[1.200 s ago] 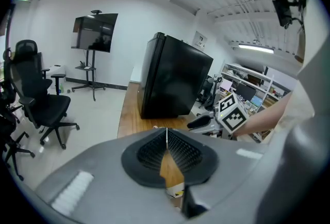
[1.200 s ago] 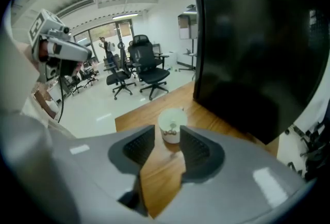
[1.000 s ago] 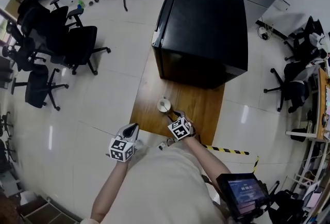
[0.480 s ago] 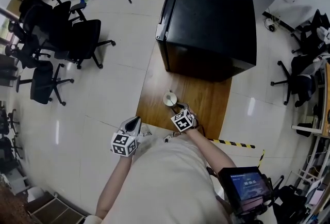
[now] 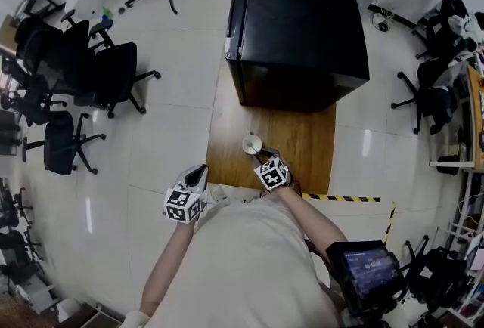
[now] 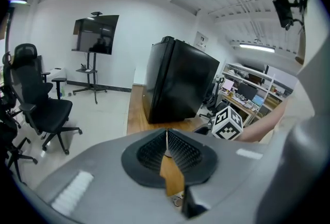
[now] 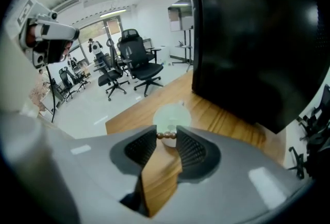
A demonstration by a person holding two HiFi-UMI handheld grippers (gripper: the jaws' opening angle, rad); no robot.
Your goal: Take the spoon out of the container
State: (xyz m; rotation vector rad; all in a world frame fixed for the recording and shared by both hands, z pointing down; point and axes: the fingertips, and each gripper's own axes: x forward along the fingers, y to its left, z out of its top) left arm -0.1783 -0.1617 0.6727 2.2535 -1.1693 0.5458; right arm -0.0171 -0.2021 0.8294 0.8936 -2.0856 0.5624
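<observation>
**Right gripper on the spoon handle, lift not yet made**

At the far left of the head view, a cluster of black office chairs (image 5: pixel 113 73) stands on the pale floor, well away from the work. Next across is the left gripper (image 6: pixel 166 140), held off the lower left corner of the wooden table (image 5: pixel 302 160). Its jaws are pressed together with nothing between them, and it takes no part in the job.

Towards the middle of the head view, a small pale round container (image 5: pixel 252 143) sits on the bare wood near the table's front edge. Just below and to the right of it is the right gripper (image 7: pixel 166 139), angled down at it. In the right gripper view, a short row of brown beads spans the gap between the jaw tips, directly in front of the container. I take this to be the beaded handle of the spoon (image 7: pixel 166 136). The jaws have just been closing, and both pads look to be touching it. The bowl of the spoon appears to be down in the container, though I cannot see it.

Behind, filling the upper right of that view, is a black mini fridge (image 7: pixel 258 37).

So the step in hand seems to be the grasp itself. The next move calls for a firm hold, then a straight upward draw. That draw has to keep the handle clear of the rim, or the light container could tip or be dragged along.
</observation>
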